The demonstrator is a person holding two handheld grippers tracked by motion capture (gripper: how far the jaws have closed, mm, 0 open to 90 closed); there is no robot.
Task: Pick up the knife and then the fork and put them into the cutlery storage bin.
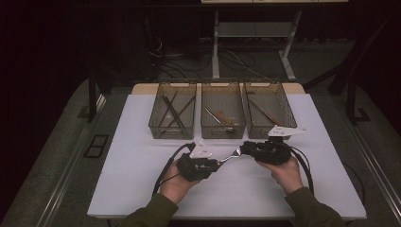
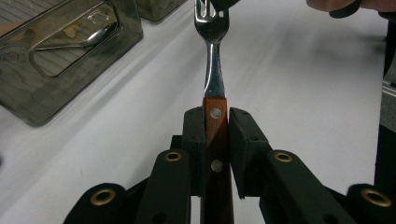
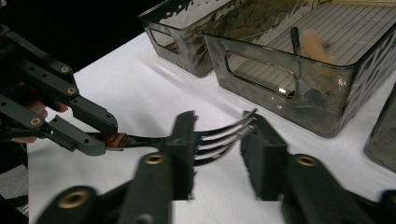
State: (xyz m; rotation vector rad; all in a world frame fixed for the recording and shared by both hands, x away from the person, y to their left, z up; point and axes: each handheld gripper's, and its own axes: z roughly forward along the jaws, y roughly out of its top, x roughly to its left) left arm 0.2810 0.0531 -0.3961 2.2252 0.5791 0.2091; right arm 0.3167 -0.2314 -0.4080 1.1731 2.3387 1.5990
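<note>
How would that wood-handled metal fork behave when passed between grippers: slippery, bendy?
The wood-handled metal fork probably stays stiff: it juts straight from the left gripper. Its shiny tines look slippery, so the right gripper might slide. It seems light, held level by the handle alone.

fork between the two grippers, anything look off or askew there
Nothing looks damaged or spilled. The fork is held in the air: the left gripper clamps its wooden handle squarely, and the right gripper has its jaws around the tines. The three bins stand in a tidy row on the table.
</note>
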